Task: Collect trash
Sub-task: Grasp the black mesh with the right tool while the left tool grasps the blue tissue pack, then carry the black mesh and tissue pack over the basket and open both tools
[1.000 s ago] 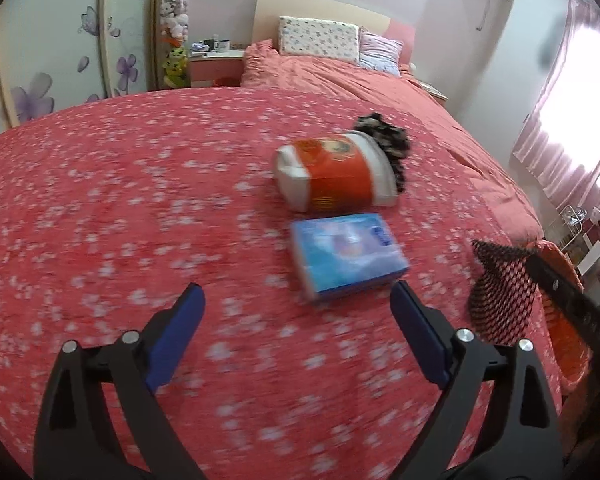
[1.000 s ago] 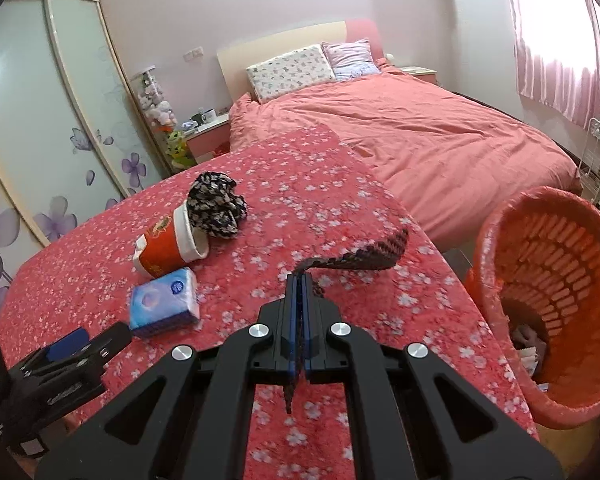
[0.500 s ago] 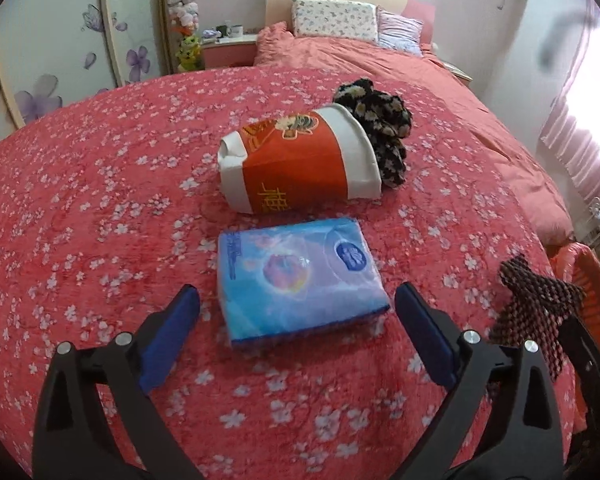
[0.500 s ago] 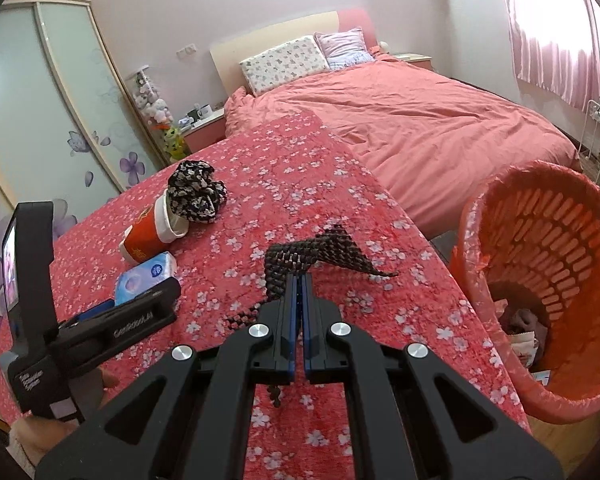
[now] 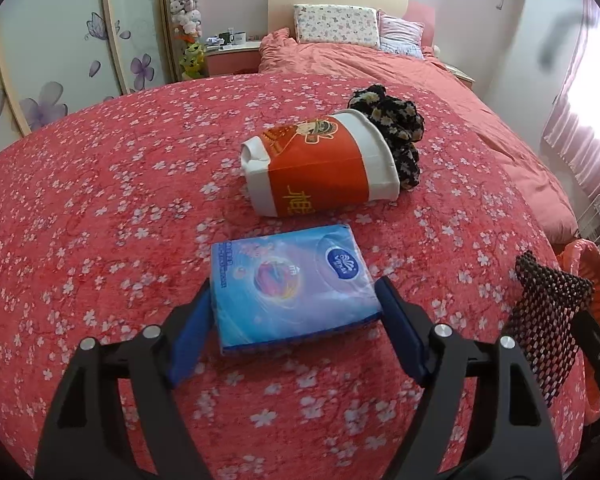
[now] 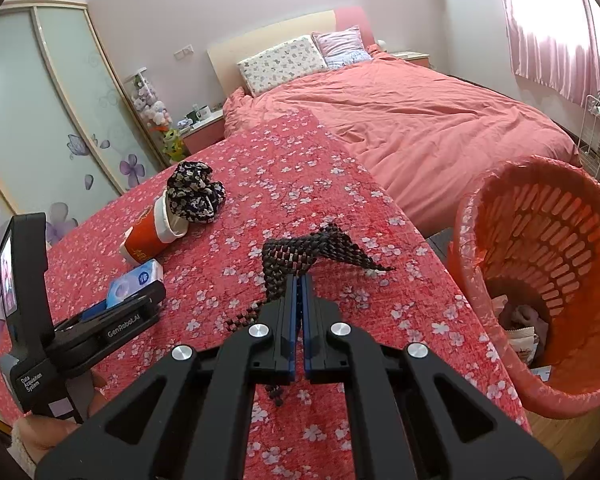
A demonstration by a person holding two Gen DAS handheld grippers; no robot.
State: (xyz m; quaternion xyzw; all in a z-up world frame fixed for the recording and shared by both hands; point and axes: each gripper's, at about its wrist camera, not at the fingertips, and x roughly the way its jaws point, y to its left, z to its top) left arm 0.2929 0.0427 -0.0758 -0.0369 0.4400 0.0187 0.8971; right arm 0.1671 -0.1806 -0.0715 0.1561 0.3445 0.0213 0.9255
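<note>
The left gripper [image 5: 294, 320] tilts steeply down over the counter [image 5: 100, 200], which is draped in a red cloth with white blossoms, and its blue fingers [image 5: 190, 334] straddle the near end of a blue tissue pack [image 5: 290, 284] lying flat there. They have just been closing in on the pack, which sits between them; the left finger looks to be at the pack's corner, but whether either pad presses on it cannot be told, so the grip reads as not yet clamped. In the right wrist view a hand [image 6: 60, 408] shows low at the left edge, wrapped round the left gripper's handle, largely cut off. The right gripper [image 6: 300, 304] points less steeply down, its fingers clenched on a dark beaded mesh piece [image 6: 312, 250] that rises stiffly ahead of them, above the cloth. Beyond the tissue pack an orange-and-white paper cup [image 5: 320, 168] lies on its side, its mouth against a crumpled black floral cloth [image 5: 392, 132]. An orange slatted basket [image 6: 540, 280] stands off the counter's right edge, with some scraps at its bottom that are hard to make out; its far side is cropped.
</note>
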